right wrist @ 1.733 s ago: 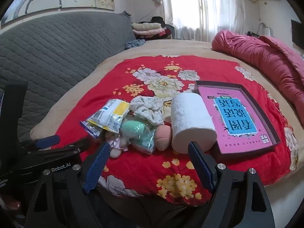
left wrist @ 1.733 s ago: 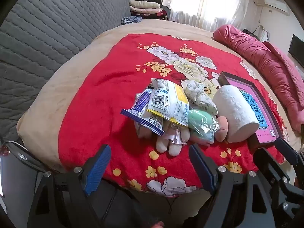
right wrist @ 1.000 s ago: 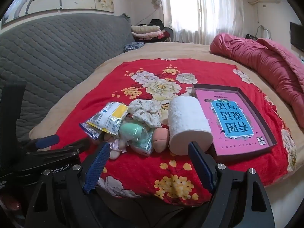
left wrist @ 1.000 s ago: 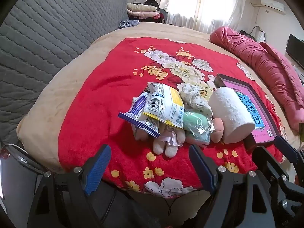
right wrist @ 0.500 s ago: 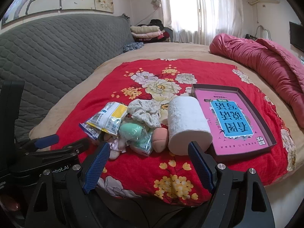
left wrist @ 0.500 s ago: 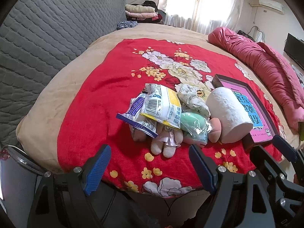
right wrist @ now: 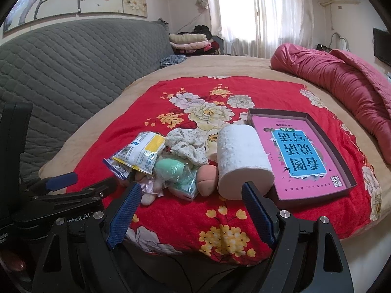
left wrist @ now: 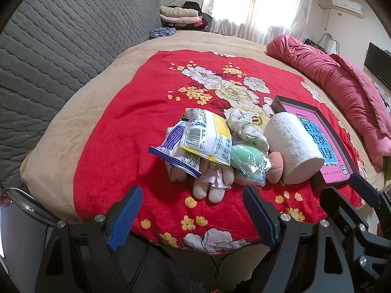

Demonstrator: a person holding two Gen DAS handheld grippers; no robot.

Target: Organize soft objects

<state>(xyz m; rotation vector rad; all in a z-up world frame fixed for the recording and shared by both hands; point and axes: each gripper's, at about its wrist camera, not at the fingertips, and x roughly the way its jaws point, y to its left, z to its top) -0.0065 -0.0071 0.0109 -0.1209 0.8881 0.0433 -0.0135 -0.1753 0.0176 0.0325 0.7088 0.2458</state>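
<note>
A heap of soft things lies on the red flowered blanket [left wrist: 127, 131]: a yellow-white packet [left wrist: 207, 139] over a blue-edged packet [left wrist: 176, 151], a plush doll [left wrist: 212, 185], a green item in clear wrap [left wrist: 246, 163], a peach sponge [right wrist: 207, 178], a floral scrunchie [right wrist: 188, 144] and a white paper roll [right wrist: 242, 156]. A shallow dark box [right wrist: 315, 119] with a pink card bottom sits right of the roll. My left gripper [left wrist: 193, 214] stands open, short of the doll. My right gripper [right wrist: 190, 210] is open too, in front of the sponge and roll. Nothing is between either pair of fingers.
A grey quilted headboard [right wrist: 73, 61] runs along the left. A rolled crimson quilt [right wrist: 342, 83] lies at the far right of the tan bed [left wrist: 78, 102]. Folded clothes [right wrist: 190, 41] are stacked at the back by the curtained window.
Both views have drifted slightly; the pile sits a little lower and closer in the frames than before. Nothing on the bed has moved and both grippers stay open.
</note>
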